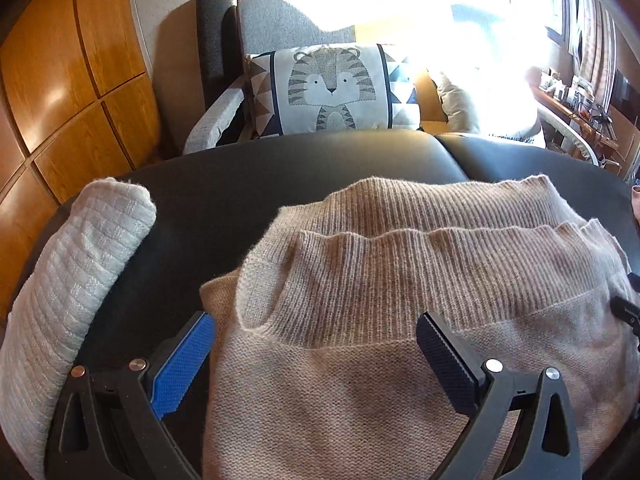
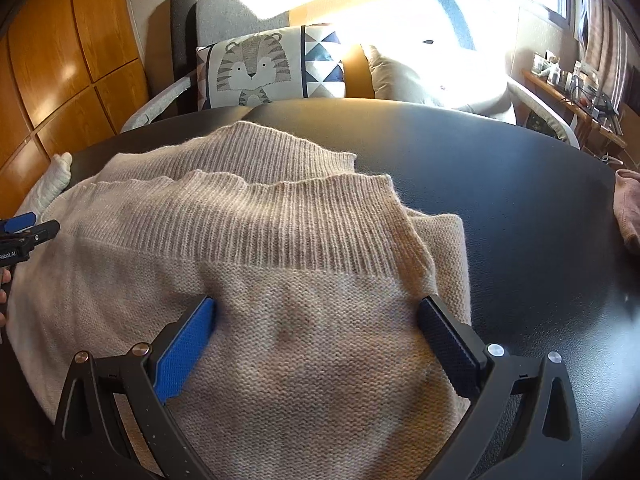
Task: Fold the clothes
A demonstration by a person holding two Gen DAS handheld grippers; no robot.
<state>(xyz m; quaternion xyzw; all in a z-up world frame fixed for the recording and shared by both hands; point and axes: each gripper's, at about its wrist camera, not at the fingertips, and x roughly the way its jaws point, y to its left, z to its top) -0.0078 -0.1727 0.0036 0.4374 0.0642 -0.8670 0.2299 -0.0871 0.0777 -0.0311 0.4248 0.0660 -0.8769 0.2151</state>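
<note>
A beige knit sweater (image 1: pixel 400 280) lies folded on the black table (image 1: pixel 224 196), its two ribbed hem bands stacked toward the far side. My left gripper (image 1: pixel 316 330) is open over the sweater's left part, the cloth lying loose between its blue pads. In the right wrist view the same sweater (image 2: pixel 280 240) fills the middle. My right gripper (image 2: pixel 318 314) is open above its right part, fingers spread wide with knit between them but not pinched. The left gripper's tip (image 2: pixel 28 232) shows at the left edge of that view.
A white knitted garment (image 1: pixel 76 280) lies folded at the table's left edge. A pink cloth (image 2: pixel 628 216) sits at the far right of the table (image 2: pixel 520 220). Behind the table stand a tiger-print cushion (image 1: pixel 332 88), a grey chair and wooden cabinets (image 1: pixel 60 80).
</note>
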